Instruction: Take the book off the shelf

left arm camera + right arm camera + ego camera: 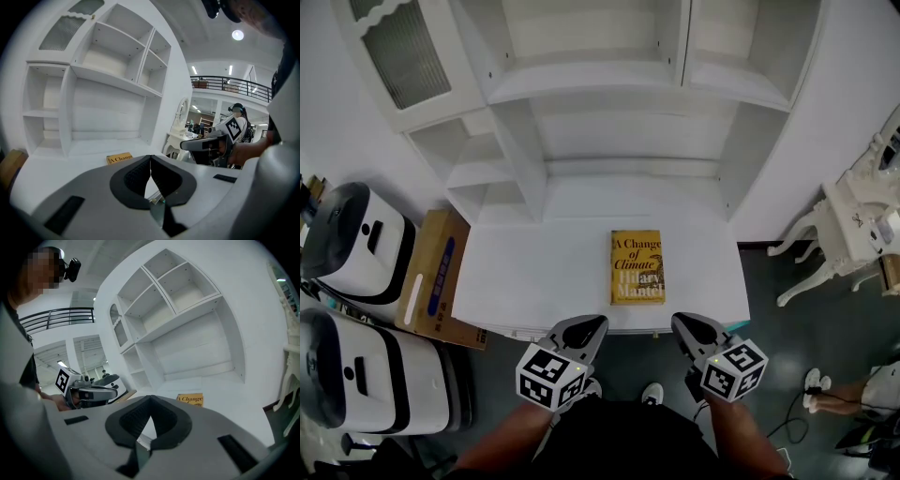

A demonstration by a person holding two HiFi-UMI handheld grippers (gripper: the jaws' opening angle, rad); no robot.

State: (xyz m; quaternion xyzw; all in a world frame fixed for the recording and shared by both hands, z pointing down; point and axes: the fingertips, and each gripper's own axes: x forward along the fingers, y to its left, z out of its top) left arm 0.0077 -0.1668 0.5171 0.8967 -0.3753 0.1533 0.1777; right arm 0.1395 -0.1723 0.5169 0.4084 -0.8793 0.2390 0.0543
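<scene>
In the left gripper view, the grey body of my left gripper point(150, 157) hides most of the book point(119, 158), leaving only a yellow strip reading "A Change". In the right gripper view my right gripper point(150, 400) covers the book's lower part in the same way. In the head view, the white shelf unit point(609, 84) is cut off at the top edge, two white machines point(356, 234) at the left, a carved white table point(853, 225) at the right and my forearms point(502, 441) at the bottom, and the book's smallest print is too small to read.
</scene>
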